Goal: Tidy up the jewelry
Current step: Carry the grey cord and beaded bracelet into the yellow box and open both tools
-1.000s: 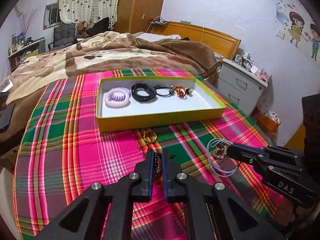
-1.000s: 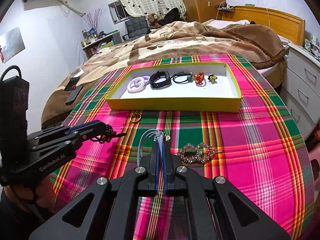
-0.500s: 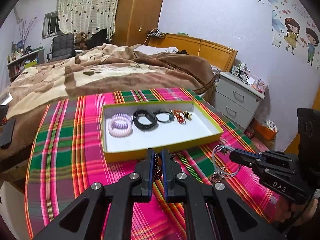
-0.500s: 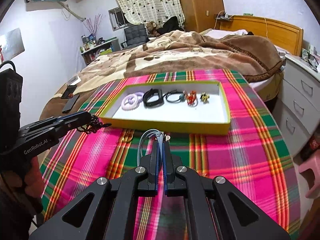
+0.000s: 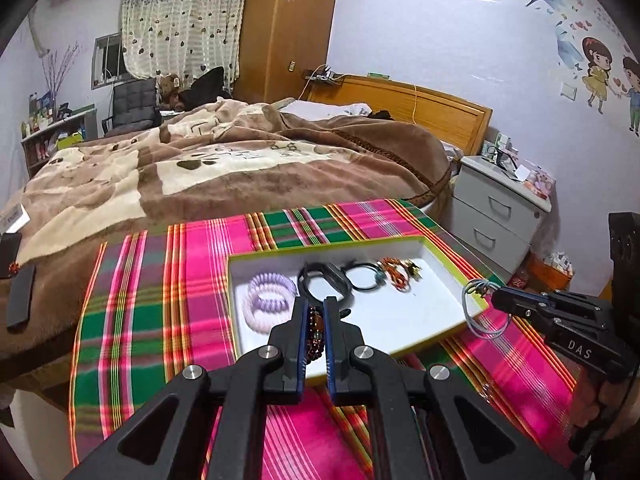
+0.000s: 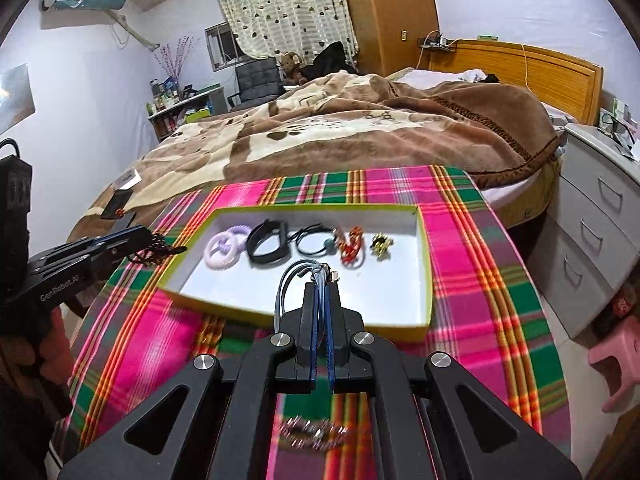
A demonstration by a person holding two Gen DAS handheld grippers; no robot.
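On the desk under its pink-and-green plaid cloth [image 6: 472, 264] sits your shallow yellow-rimmed white tray [image 6: 400, 300]. Contents, left to right: lilac spiral hair ties [image 6: 222, 246], black band [image 6: 268, 244], thin black elastic with a teal bead [image 6: 316, 242], orange-red ornament [image 6: 352, 248], small gold-and-black clip [image 6: 382, 245].

Your left gripper [image 5: 315, 308] is clamped on a dark red-brown beaded bracelet [image 5: 315, 332], held above the tray's near left part.

Your right gripper [image 6: 322, 300] is clamped on a bundle of pale blue-grey cord loops [image 6: 296, 280], held above the tray's near edge.

Outside the tray: a sparkly rhinestone clip [image 6: 316, 434] lies on the cloth near you.
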